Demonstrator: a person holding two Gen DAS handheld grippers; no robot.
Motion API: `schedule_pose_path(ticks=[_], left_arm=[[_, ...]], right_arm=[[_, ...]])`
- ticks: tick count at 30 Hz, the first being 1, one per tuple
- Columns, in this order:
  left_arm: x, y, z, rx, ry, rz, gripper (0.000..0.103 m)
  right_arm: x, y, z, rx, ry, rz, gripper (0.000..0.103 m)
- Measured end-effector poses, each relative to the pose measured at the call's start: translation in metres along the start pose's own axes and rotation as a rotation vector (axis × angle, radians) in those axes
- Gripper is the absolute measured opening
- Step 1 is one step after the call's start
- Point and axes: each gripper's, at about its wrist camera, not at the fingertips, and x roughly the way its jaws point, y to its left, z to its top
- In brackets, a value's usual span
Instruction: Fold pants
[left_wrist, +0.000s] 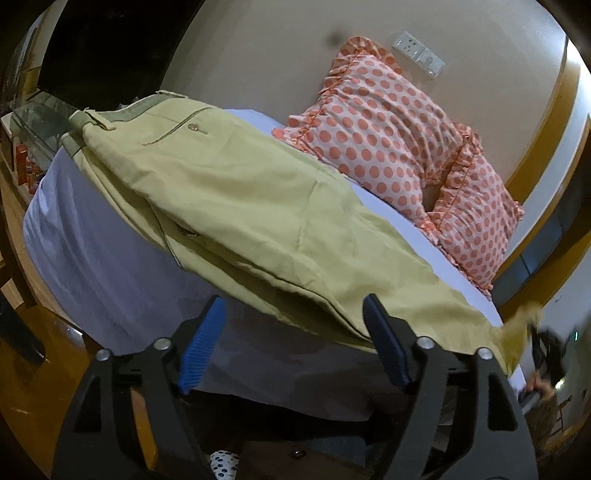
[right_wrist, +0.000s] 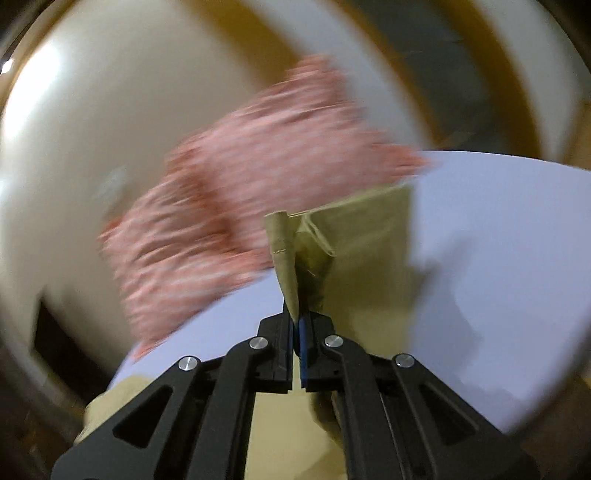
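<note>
Left gripper (left_wrist: 293, 341) — jaws spread wide, empty, hovering just off the bed's near edge beside the pants' folded side. Right gripper (right_wrist: 297, 325) — jaws pinched tight on a hem corner of the khaki pants (left_wrist: 236, 206), lifting it off the sheet. Pants lie lengthwise along the white bed (left_wrist: 92, 243), waistband at the far left corner. Polka-dot pillows (left_wrist: 399, 144) sit along the wall-side edge; right view blurred.

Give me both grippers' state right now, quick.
Left gripper: open, holding nothing, at the edge of the pants.
Right gripper: closed on a pants hem.
</note>
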Motion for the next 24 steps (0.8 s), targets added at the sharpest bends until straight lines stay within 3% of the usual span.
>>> schedule_pose_path(ticks=[4, 6, 9, 10, 13, 17, 24], left_arm=[[-0.002, -0.009, -0.005, 0.053, -0.007, -0.020, 0.083], [-0.001, -0.015, -0.008, 0.093, -0.007, -0.014, 0.087], [0.004, -0.025, -0.014, 0.165, 0.012, -0.005, 0.089], [0.006, -0.028, -0.016, 0.185, 0.019, -0.004, 0.089], [0.018, -0.034, -0.024, 0.251, 0.049, -0.002, 0.091], [0.034, -0.035, -0.023, 0.236, 0.066, -0.016, 0.091], [0.041, -0.023, -0.011, 0.122, 0.048, -0.067, 0.091]], right_arm=[[0.054, 0.099, -0.037, -0.131, 0.181, 0.284, 0.002], [0.084, 0.148, -0.077, -0.229, 0.353, 0.380, 0.003], [0.109, 0.190, -0.135, -0.378, 0.622, 0.408, 0.012], [0.109, 0.193, -0.145, -0.398, 0.645, 0.410, 0.020], [0.101, 0.178, -0.138, -0.355, 0.579, 0.381, 0.072], [0.097, 0.154, -0.115, -0.275, 0.511, 0.316, 0.076], [0.102, 0.136, -0.117, -0.220, 0.533, 0.273, 0.077]])
